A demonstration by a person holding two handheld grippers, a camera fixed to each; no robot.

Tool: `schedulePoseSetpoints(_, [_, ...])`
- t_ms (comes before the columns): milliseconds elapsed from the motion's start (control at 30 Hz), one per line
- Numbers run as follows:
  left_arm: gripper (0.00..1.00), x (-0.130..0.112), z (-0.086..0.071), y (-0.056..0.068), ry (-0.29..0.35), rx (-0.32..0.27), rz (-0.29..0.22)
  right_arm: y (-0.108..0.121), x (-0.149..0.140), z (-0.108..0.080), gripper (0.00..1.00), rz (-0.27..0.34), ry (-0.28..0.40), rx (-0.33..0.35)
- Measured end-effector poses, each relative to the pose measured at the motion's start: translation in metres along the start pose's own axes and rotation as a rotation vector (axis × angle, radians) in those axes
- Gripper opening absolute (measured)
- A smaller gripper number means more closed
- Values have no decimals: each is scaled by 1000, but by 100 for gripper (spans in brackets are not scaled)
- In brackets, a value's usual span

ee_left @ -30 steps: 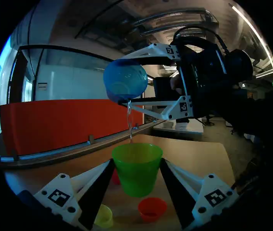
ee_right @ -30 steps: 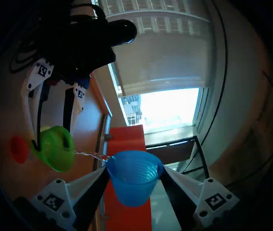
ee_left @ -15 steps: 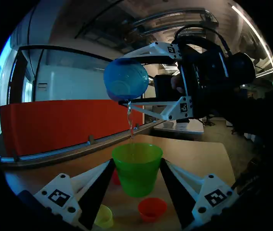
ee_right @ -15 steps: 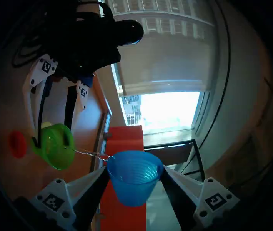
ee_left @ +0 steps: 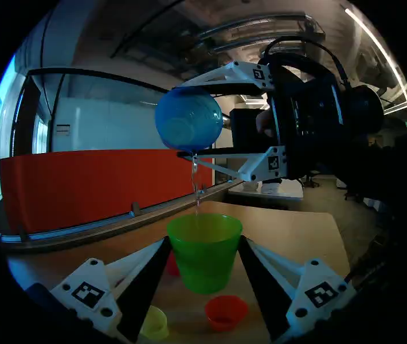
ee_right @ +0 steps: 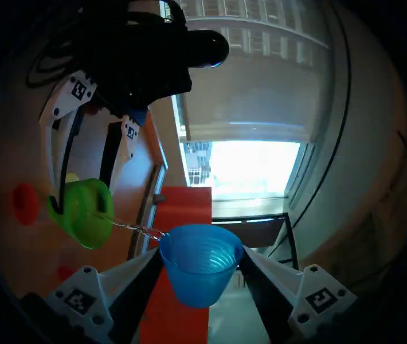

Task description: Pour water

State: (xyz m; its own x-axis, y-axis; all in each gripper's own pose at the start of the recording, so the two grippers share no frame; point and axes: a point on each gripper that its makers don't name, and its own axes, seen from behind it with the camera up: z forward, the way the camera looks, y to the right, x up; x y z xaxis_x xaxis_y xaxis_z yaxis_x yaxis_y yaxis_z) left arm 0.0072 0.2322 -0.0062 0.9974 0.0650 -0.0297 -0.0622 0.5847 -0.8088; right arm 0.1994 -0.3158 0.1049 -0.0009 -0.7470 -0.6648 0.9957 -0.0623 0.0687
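Over wooden table (ee_left: 295,229), right gripper (ee_right: 200,255) clamps blue plastic cup (ee_right: 199,278), left gripper (ee_left: 204,241) green plastic cup (ee_left: 204,266); seemingly flimsy, grip mid-wall.

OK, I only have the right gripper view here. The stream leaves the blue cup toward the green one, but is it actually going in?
Observer: Yes. In the left gripper view the stream drops from the blue cup into the open mouth of the green cup, near the middle.
Operator: Is the green cup level?
Observer: Its rim looks level, and the left gripper has a finger pressed on each side.
Operator: How far am I tipped?
Observer: The blue cup lies roughly on its side. The right gripper holds it with one finger above and one below.
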Motion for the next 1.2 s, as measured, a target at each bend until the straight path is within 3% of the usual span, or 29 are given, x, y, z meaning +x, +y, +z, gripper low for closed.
schedulePoseSetpoints(700, [85,4,-1,1,5,0,0,10,7,0,91,-93,4,-20])
schedulePoseSetpoints(1200, [85,5,0,1,9,2,-2,11,9,-2,92,-82,10,-26])
